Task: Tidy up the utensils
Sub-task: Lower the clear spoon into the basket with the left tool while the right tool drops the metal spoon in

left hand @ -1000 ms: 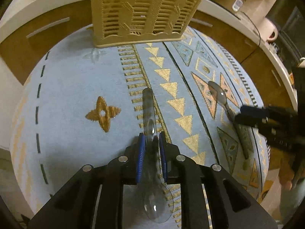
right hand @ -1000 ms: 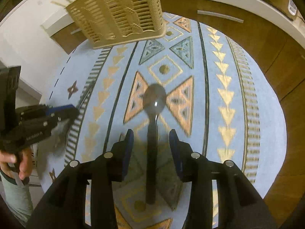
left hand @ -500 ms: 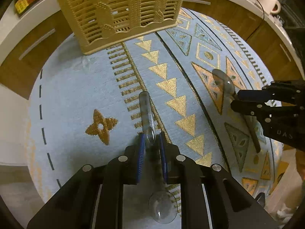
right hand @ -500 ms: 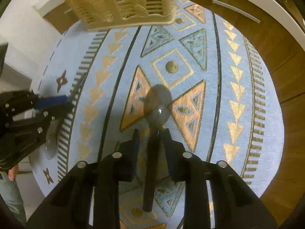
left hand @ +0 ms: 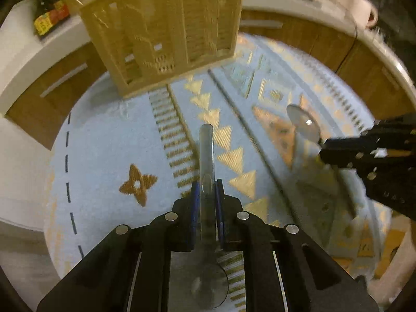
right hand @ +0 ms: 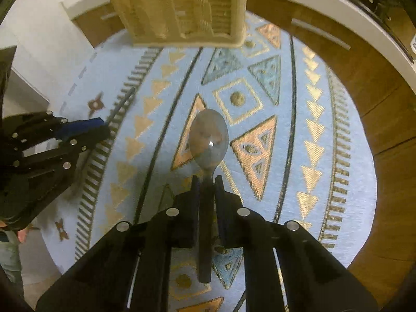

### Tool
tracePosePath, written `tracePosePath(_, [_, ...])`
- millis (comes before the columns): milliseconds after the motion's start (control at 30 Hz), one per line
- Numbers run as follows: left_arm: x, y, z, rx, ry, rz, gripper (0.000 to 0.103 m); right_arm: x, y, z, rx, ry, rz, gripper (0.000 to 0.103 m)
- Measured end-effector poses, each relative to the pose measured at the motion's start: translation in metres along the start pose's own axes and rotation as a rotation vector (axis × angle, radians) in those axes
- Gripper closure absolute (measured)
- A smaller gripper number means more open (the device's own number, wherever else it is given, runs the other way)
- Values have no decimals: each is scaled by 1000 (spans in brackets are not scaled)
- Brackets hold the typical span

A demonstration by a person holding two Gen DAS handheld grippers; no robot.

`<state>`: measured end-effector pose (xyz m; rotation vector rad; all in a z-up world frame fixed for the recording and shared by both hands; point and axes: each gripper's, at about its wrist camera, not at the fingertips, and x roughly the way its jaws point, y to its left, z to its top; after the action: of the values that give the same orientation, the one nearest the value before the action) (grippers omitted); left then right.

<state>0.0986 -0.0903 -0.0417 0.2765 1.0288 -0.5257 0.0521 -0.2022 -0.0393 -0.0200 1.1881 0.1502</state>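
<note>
My left gripper (left hand: 206, 188) is shut on a clear plastic spoon (left hand: 206, 153), handle pointing forward, bowl back between the arms, held above the cloth. My right gripper (right hand: 208, 182) is shut on the neck of a metal spoon with a black handle (right hand: 208, 140), bowl forward, lifted off the cloth. The beige slotted utensil basket (left hand: 166, 33) stands at the far edge, ahead of both grippers; it also shows in the right wrist view (right hand: 182, 7). The right gripper shows in the left view (left hand: 364, 150), and the left gripper in the right view (right hand: 52, 140).
A round table carries a light blue patterned cloth (left hand: 104, 143) with gold triangles. A white counter with wooden drawer fronts (left hand: 52, 59) curves behind the basket. A white mug (left hand: 364, 13) sits far right on the counter.
Both grippers have risen and moved toward the basket. The right gripper closed on the metal spoon and lifted it. The left gripper kept its hold on the clear spoon.
</note>
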Motion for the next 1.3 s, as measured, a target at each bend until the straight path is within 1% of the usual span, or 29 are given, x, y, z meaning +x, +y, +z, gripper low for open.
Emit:
tracePosePath(133, [-36,0,6,-24,-166,-65,93,-26,-4,-1,12,-79,40,93])
tracePosePath(300, [-85,3,18,-61,-351,-107,93,-68,-9,8,-3,-199,77,93])
tracePosePath(367, [-104,4,22,-63,-415,-101,93,-84,-7,16,-11,-255,98,93])
tracePosePath(467, [-134,3,30,-23,-545,-79,93,-105,-5,26,-16,-333,116,93])
tracePosePath(500, [-147,3,33,-2,-605,-58,93,-117,-5,32,-12,-381,127,93])
tracePosePath(533, [-157,5,39,2,-648,-47,93,-123,-5,37,-3,-411,131,93])
tracePosePath(567, [-167,5,40,-2,-684,-39,93,-134,-6,44,16,-460,147,93])
tracePosePath(600, [-178,10,46,-16,-738,-37,93,-142,-8,51,27,-497,165,93])
tracePosePath(633, [-186,18,48,-27,-769,-44,93,-148,-8,56,35,-527,175,93])
tracePosePath(667, [-194,24,52,-42,-805,-54,93,-156,-9,64,43,-582,177,93])
tracePosePath(733, [-204,31,61,-53,-861,-63,93,-165,-11,77,47,-659,172,93])
tracePosePath(833, [-208,39,78,-64,-927,-71,93,-175,-14,97,49,-765,156,93])
tracePosePath(867, [-205,43,86,-75,-947,-89,93,-177,-15,104,50,-793,143,93])
tracePosePath(1000, [-193,53,110,-129,-1007,-163,93,-176,-17,127,43,-849,107,93])
tracePosePath(1067, [-186,52,119,-142,-1035,-174,93,-170,-19,138,32,-884,74,93])
tracePosePath(1167, [-163,52,132,-166,-1070,-191,93,-158,-25,152,24,-914,32,93])
tracePosePath(1233, [-149,51,135,-176,-1110,-169,93,-144,-32,161,36,-926,35,93])
tracePosePath(1300, [-133,51,142,-187,-1109,-137,93,-132,-39,165,57,-932,49,93])
